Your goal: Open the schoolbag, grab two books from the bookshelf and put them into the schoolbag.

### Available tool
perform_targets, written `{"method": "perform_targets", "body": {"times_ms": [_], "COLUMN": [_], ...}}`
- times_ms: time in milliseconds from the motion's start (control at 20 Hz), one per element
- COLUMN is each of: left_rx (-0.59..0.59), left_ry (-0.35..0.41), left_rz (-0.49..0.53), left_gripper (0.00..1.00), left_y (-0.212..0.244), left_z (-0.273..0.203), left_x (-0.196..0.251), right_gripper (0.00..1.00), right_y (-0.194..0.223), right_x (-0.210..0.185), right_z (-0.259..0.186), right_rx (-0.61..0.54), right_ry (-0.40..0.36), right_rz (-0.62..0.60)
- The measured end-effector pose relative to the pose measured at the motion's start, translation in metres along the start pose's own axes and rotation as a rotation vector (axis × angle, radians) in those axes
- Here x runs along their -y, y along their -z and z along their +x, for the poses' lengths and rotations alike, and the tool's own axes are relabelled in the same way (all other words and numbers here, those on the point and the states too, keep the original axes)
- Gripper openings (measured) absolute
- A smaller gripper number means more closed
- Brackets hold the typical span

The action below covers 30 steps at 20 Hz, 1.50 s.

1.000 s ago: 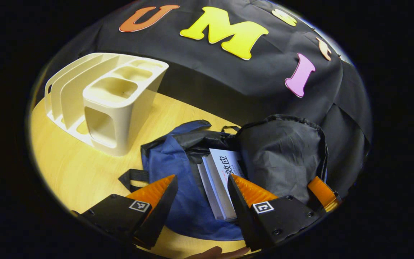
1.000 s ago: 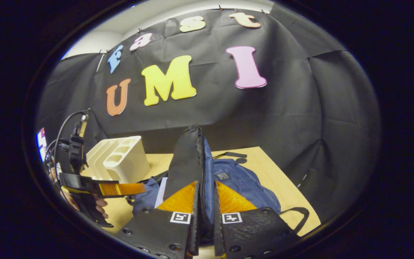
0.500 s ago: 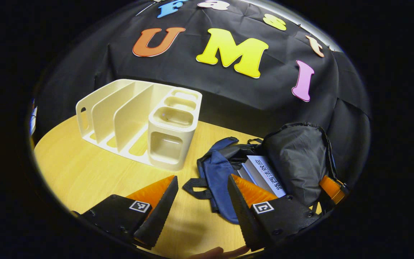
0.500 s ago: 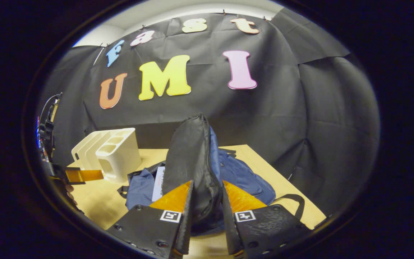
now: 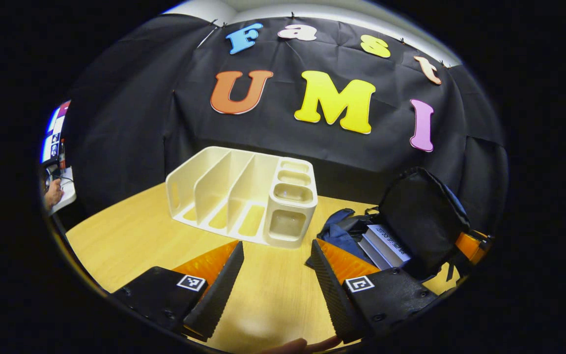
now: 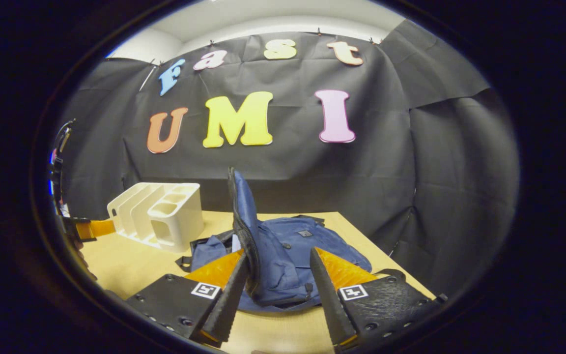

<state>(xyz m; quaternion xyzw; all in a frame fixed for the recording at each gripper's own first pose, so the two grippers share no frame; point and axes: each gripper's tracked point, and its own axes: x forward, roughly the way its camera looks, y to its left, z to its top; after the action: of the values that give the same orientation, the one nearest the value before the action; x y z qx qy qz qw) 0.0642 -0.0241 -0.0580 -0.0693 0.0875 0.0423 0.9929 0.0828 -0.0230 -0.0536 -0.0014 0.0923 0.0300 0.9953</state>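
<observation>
books in the open schoolbag, both grippers spread wide

left gripper view: left gripper (image 5: 275, 250) sits low over the wooden tabletop (image 5: 130, 236), its fingers (image 5: 224, 275) spread wide apart with nothing between them but bare wood. beyond them stands a cream bookshelf (image 5: 243, 194), upright, with slanted dividers and small square compartments at its near end; the slots that can be seen hold no books. to the right of it lies the schoolbag (image 5: 342, 231), blue outside with a black lining. its flap (image 5: 423, 219) stands raised and open. two books (image 5: 386, 243) lie stacked inside the bag's mouth, pale covers up, resting against the black lining. part of the right gripper (image 5: 469, 246) shows just beside the raised flap at the far right; whether it touches the flap cannot be told from here. at the far left edge, well away from the tabletop, a person's hand (image 5: 53, 193) rests near a screen (image 5: 52, 132).

right gripper view: right gripper (image 6: 275, 268) has its fingers (image 6: 231, 295) wide apart. the flap (image 6: 243, 221) of the schoolbag (image 6: 307, 246) stands upright on edge between them, close beside the left-hand finger; the other finger is clear of it, so nothing is clamped. the rest of the blue bag lies flat on the tabletop (image 6: 121, 265) behind. the bookshelf (image 6: 157, 214) stands to the left, and the left gripper (image 6: 89, 228) shows at the far left edge beside it.
</observation>
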Motion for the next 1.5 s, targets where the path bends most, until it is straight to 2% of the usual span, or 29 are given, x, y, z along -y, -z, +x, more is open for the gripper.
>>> {"method": "perform_targets", "body": {"times_ms": [200, 250, 500, 650, 800, 1150, 1350, 1400, 1450, 1500], "left_rx": [0.039, 0.057, 0.104, 0.152, 0.159, 0.262, 0.237, 0.231, 0.232, 0.234], "left_ry": [-0.017, -0.015, 0.039, 0.053, 0.066, 0.05, 0.053, 0.052, 0.051, 0.046], "left_rz": [0.043, 0.053, 0.086, 0.117, 0.106, 0.114, 0.131, 0.126, 0.124, 0.121], "left_gripper": [0.87, 0.87, 0.87, 0.87, 0.87, 0.92, 0.94, 1.0, 0.94, 0.94], "left_y": [-0.014, -0.018, -0.033, -0.042, -0.047, -0.076, -0.069, -0.069, -0.069, -0.069], "left_z": [-0.026, -0.029, -0.046, -0.059, -0.07, -0.108, -0.111, -0.11, -0.109, -0.108], "left_x": [-0.017, -0.02, -0.019, -0.019, -0.015, -0.024, -0.024, -0.025, -0.026, -0.027], "right_gripper": [0.76, 0.82, 0.82, 0.92, 0.94, 0.94, 0.93, 0.94, 0.94, 0.93], "right_y": [-0.016, -0.018, -0.022, -0.026, -0.037, -0.055, -0.06, -0.063, -0.064, -0.064], "right_x": [-0.008, -0.007, -0.011, -0.007, -0.008, -0.001, 0.002, 0.002, 0.002, 0.002], "right_z": [-0.027, -0.031, -0.054, -0.075, -0.092, -0.115, -0.123, -0.123, -0.124, -0.125], "right_rx": [0.048, 0.059, 0.075, 0.102, 0.147, 0.182, 0.199, 0.207, 0.211, 0.213], "right_ry": [-0.01, -0.004, 0.017, 0.055, 0.064, 0.064, 0.071, 0.071, 0.072, 0.073], "right_rz": [-0.025, -0.021, -0.016, 0.007, 0.018, 0.008, 0.001, -0.005, -0.011, -0.015]}}
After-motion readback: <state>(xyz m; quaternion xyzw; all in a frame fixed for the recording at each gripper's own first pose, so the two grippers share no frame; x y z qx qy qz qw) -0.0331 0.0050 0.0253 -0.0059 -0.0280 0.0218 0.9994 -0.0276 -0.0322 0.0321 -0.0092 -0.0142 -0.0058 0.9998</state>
